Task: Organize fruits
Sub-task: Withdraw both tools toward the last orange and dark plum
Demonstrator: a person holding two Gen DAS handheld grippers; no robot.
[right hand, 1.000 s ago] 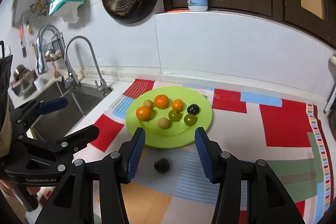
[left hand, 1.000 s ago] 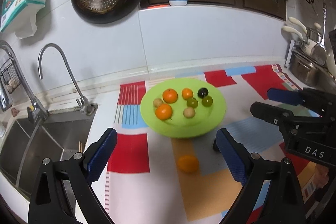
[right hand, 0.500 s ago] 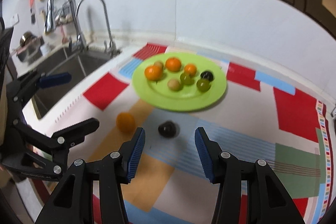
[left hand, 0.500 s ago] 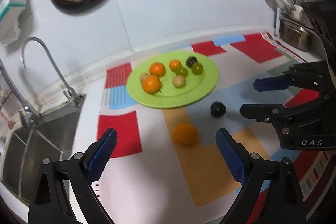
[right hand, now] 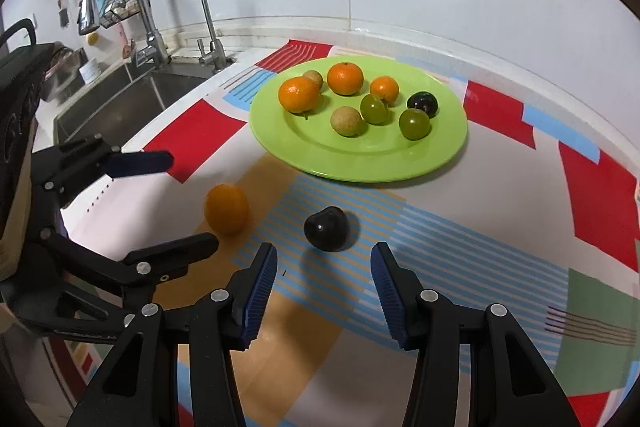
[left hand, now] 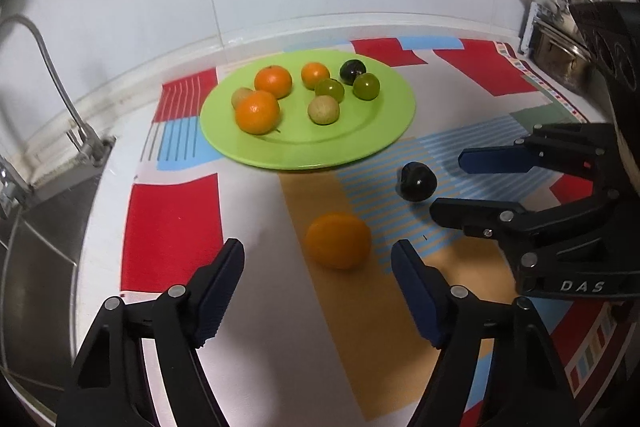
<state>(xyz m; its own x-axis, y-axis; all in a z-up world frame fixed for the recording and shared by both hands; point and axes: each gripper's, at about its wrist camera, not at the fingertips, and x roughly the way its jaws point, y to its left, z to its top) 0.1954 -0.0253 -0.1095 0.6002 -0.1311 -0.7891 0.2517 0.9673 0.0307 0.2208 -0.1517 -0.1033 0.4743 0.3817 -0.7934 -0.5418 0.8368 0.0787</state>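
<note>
Both tools released: left tool (left hand: 318, 263) should straddle the orange (left hand: 338, 240), right tool (right hand: 323, 267) the dark plum (right hand: 326, 228), near the surface's front edge, squeezing gently.

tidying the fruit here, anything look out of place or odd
Two fruits lie off the round green plate, on the patchwork mat in front of it: a round orange citrus and a glossy dark plum-like fruit. The open left gripper and right gripper each face one. Nothing looks spilled or damaged.
</note>
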